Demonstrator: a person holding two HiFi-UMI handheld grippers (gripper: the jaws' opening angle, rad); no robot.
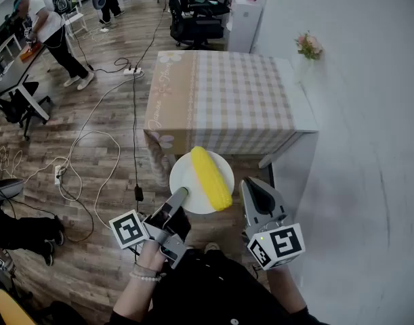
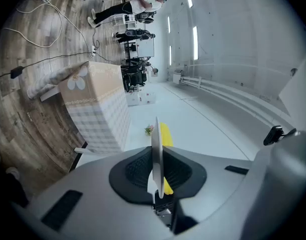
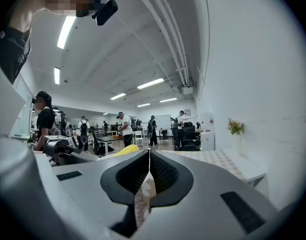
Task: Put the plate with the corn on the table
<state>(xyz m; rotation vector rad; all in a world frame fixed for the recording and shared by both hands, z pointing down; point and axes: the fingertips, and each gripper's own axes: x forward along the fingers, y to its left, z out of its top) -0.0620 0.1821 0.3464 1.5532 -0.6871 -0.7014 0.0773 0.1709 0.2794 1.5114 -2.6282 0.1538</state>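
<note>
A white plate [image 1: 185, 179] carrying a yellow corn cob [image 1: 211, 177] hangs in the air just in front of the near edge of the checked-cloth table [image 1: 220, 97]. My left gripper [image 1: 181, 193] is shut on the plate's near left rim. In the left gripper view the plate [image 2: 156, 144] shows edge-on between the pads of the left gripper [image 2: 157, 176], with the corn [image 2: 166, 133] behind it. My right gripper [image 1: 251, 183] floats beside the plate's right edge, apart from it, shut and holding nothing. The right gripper [image 3: 149, 159] view has the corn [image 3: 125, 150] at its left.
A vase of flowers [image 1: 308, 46] stands on a white ledge right of the table. A white wall fills the right side. Cables [image 1: 91, 141] trail over the wooden floor at left. A person [image 1: 54, 36] and office chairs [image 1: 196, 12] are farther back.
</note>
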